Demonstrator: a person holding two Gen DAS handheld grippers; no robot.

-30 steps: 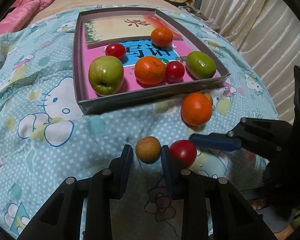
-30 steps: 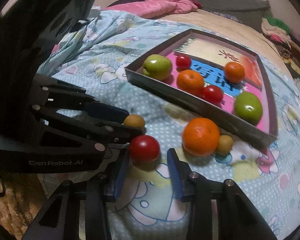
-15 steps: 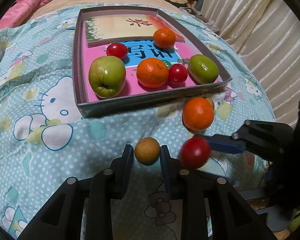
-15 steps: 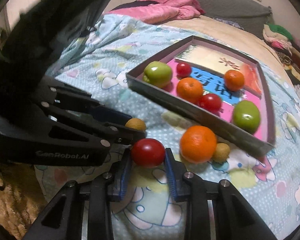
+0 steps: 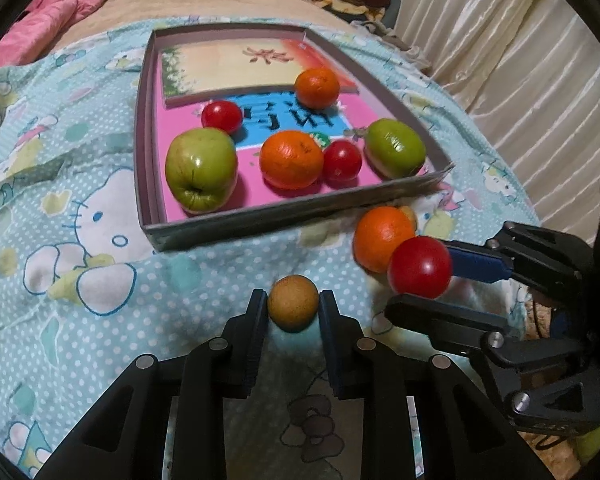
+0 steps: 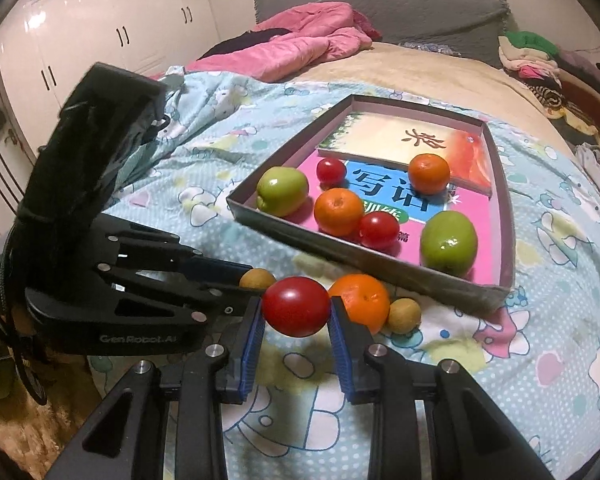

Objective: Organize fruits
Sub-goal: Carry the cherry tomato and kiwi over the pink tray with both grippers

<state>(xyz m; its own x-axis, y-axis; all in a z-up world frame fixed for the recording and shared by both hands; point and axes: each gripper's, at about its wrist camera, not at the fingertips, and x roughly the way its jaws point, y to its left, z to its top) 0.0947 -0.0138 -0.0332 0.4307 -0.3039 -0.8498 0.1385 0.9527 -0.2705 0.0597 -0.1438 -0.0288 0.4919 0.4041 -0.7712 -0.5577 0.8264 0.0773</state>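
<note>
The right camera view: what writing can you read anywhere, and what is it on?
"GenRobot.AI": on the left gripper body.
"写话": blue panel of the pink book.
"训练": green patch below it.
"春": looks so, on the pale book.
Smaller print: unreadable.

red tomato (image 6: 296, 306), tan fruit (image 5: 293, 302), blue polka-dot (cartoon cats) blanket (image 5: 80, 264)

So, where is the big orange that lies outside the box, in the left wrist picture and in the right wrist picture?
Left wrist view: the orange is right of centre, just below the box's near wall, partly hidden by the red tomato.
Right wrist view: it is at centre, just behind the right tool's right finger, beside a small brown fruit.
Shared landmark: the grey box on the bedspread.
</note>
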